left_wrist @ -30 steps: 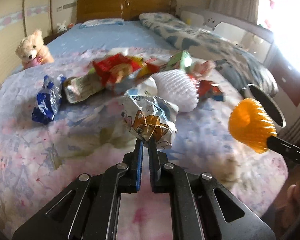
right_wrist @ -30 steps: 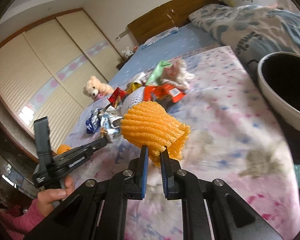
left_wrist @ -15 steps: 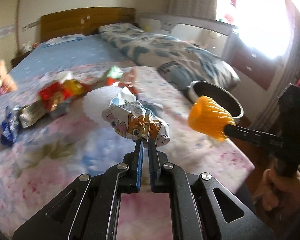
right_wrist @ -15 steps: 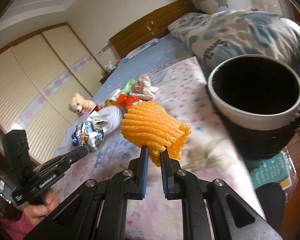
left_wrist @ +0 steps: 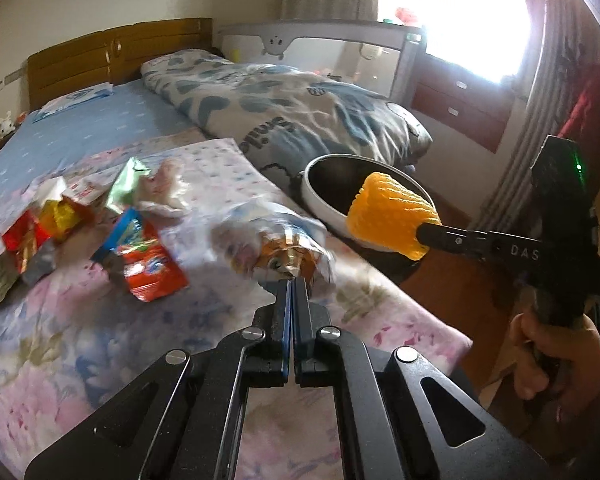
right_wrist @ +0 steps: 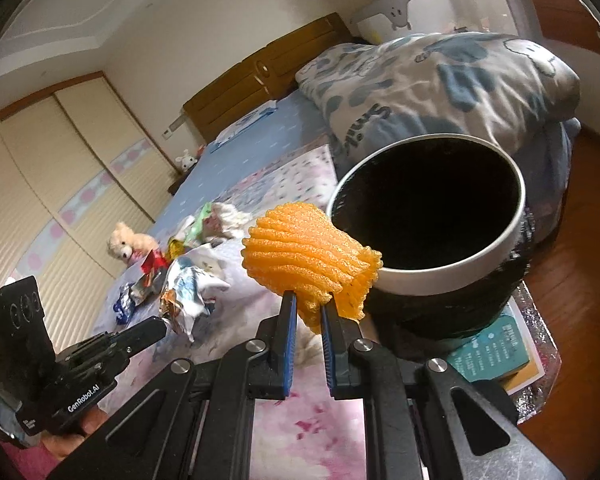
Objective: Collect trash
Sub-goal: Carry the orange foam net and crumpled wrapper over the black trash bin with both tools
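Note:
My left gripper [left_wrist: 293, 280] pinches a crumpled white-and-blue cartoon snack wrapper [left_wrist: 276, 240] just above the floral bedspread, and its jaws are closing tighter on the foil. The right wrist view shows the same left gripper [right_wrist: 156, 326] with the wrapper [right_wrist: 188, 292] at lower left. My right gripper [right_wrist: 310, 308] is shut on an orange foam fruit net [right_wrist: 304, 248], held at the near rim of the white bin [right_wrist: 440, 276] with a black liner. In the left wrist view the foam net [left_wrist: 392, 216] hangs over the bin's [left_wrist: 314, 196] rim, at the tip of the right gripper [left_wrist: 420, 236].
More wrappers lie on the bed: a red packet [left_wrist: 152, 268], a green one [left_wrist: 126, 184], a red-yellow one [left_wrist: 40, 228]. A folded duvet [left_wrist: 300, 120] sits behind the bin. A teddy bear [right_wrist: 128, 240] is far left. A teal booklet [right_wrist: 496, 344] lies under the bin.
Both grippers have swung right across the bed toward the bin, each still holding its load. The foam net has gone from mid-bed to the bin's rim.

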The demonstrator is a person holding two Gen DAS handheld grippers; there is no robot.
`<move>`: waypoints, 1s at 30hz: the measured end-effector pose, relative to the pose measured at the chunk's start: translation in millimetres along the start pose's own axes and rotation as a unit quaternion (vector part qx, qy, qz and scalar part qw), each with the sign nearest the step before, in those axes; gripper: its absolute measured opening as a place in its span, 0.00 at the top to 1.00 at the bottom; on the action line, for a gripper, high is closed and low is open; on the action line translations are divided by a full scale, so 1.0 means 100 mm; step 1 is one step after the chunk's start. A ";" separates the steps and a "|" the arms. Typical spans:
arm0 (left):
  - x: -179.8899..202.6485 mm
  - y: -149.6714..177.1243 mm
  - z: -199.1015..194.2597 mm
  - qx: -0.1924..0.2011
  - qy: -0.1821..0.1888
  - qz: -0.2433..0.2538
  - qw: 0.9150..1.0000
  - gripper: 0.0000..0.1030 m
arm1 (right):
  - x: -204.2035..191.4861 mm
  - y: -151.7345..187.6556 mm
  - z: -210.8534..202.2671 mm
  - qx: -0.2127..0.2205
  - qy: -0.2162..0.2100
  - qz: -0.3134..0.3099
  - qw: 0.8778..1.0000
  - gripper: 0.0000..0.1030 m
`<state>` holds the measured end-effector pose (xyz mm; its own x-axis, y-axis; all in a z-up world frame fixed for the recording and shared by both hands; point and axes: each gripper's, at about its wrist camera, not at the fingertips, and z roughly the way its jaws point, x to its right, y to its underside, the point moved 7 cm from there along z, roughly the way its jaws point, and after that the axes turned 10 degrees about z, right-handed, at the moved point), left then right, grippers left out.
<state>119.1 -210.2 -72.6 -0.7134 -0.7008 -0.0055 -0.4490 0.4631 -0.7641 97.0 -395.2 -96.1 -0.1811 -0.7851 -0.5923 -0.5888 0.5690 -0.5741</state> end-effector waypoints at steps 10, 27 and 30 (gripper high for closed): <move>0.04 0.10 0.00 -0.010 0.001 0.001 1.000 1.00 | 0.11 -0.04 0.01 0.003 -0.002 0.011 1.000 0.89; -0.14 0.26 0.22 -0.053 -0.029 -0.047 0.997 0.25 | 0.03 0.01 0.03 0.001 -0.010 0.009 1.000 0.89; -0.09 0.30 0.37 -0.070 -0.032 -0.037 0.996 0.42 | 0.06 0.00 0.02 0.000 -0.008 0.012 1.000 0.89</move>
<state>132.1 -210.0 -118.8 -0.6422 -0.7665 0.0037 -0.5729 0.4767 -0.6667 97.6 -399.0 -101.1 -0.1824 -0.7670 -0.6151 -0.5846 0.5876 -0.5594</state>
